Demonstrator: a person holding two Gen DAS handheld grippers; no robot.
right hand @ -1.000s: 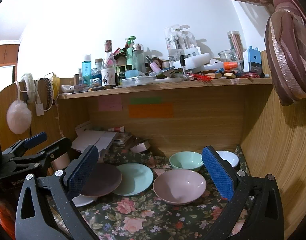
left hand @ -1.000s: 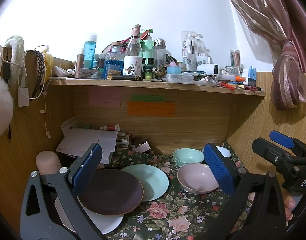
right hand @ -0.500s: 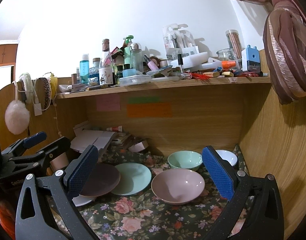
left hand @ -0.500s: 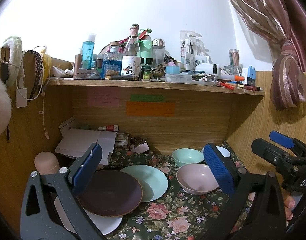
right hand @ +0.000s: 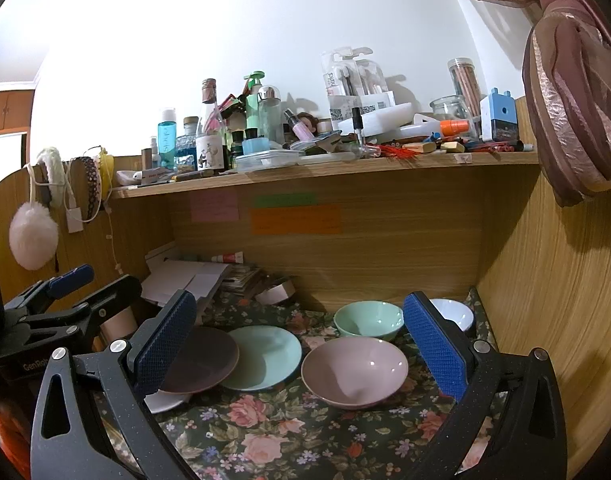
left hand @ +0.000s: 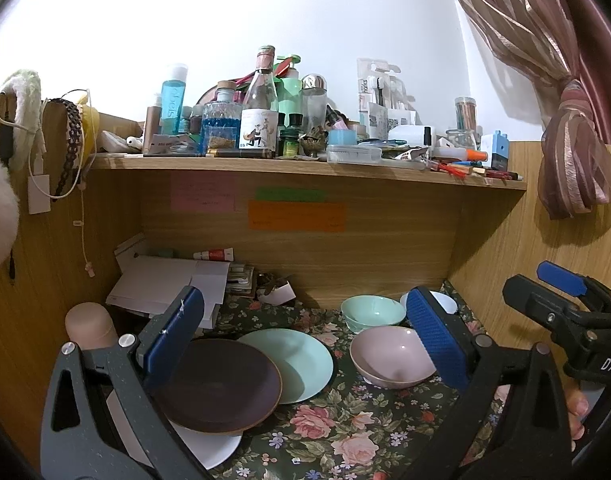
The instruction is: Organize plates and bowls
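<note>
The left gripper (left hand: 305,338) hangs above the counter with its blue-padded jaws spread wide and nothing between them; the right gripper (right hand: 297,342) does likewise, jaws wide apart and empty, and each gripper shows at the edge of the other's view.

On the floral cloth (right hand: 265,432) that covers the counter the crockery lies in a loose row; at the left a dark brown plate (left hand: 221,384) rests on top of a white plate (left hand: 209,446), of which only the near rim shows; a mint green plate (left hand: 301,364) lies just beside the brown one, its left edge tucked under the brown plate's rim; to the right of it, a little apart, sits a pink bowl (right hand: 355,370); behind the pink bowl stands a mint green bowl (right hand: 367,320), and a white bowl (right hand: 455,314) sits in the far right corner, partly hidden by the right gripper's pad.

A pinkish cup (left hand: 91,324) stands at the far left against the wooden side wall; white papers (left hand: 169,284) and a small red-and-white tube (left hand: 215,255) lie at the back; coloured sticky notes (right hand: 295,218) are stuck on the back panel; the shelf (right hand: 325,170) above is crowded with bottles, jars and pens; a pink curtain (left hand: 577,160) hangs tied at the right.
</note>
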